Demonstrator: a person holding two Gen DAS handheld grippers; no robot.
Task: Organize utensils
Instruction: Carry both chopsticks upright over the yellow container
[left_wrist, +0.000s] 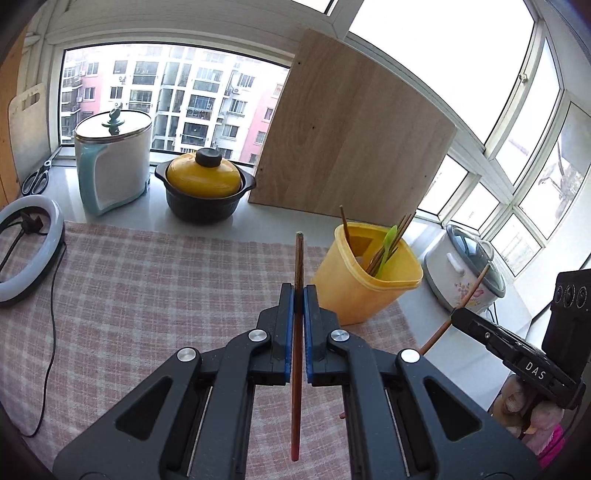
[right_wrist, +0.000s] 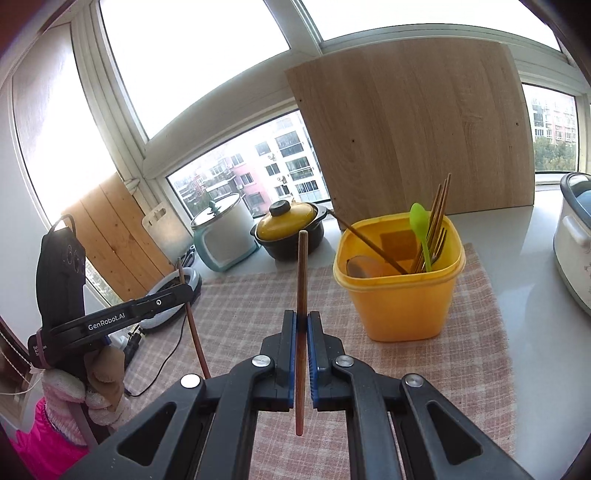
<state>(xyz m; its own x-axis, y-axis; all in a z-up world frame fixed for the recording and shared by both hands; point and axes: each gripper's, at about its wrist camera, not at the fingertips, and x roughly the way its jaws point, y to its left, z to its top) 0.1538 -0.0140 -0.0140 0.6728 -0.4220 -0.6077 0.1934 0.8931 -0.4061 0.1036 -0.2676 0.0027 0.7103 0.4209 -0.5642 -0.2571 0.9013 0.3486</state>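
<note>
My left gripper (left_wrist: 299, 290) is shut on a brown chopstick (left_wrist: 298, 258) that stands up between its blue pads, above the checked cloth (left_wrist: 147, 280). My right gripper (right_wrist: 301, 315) is shut on a second brown chopstick (right_wrist: 301, 266) in the same way. A yellow plastic tub (left_wrist: 364, 291) (right_wrist: 402, 299) stands on the cloth ahead, right of both grippers, holding several chopsticks, a green spoon (right_wrist: 421, 229) and a fork. In the left wrist view the right gripper (left_wrist: 456, 317) shows at the right edge with its chopstick (left_wrist: 474, 288). In the right wrist view the left gripper (right_wrist: 188, 290) shows at the left.
A wooden board (left_wrist: 351, 136) leans on the window behind the tub. A yellow-lidded black pot (left_wrist: 205, 188), a white-and-blue kettle (left_wrist: 114, 166), scissors (left_wrist: 37, 179) and a ring light (left_wrist: 27, 251) with its cable sit at the back left. A white rice cooker (left_wrist: 461, 273) stands right.
</note>
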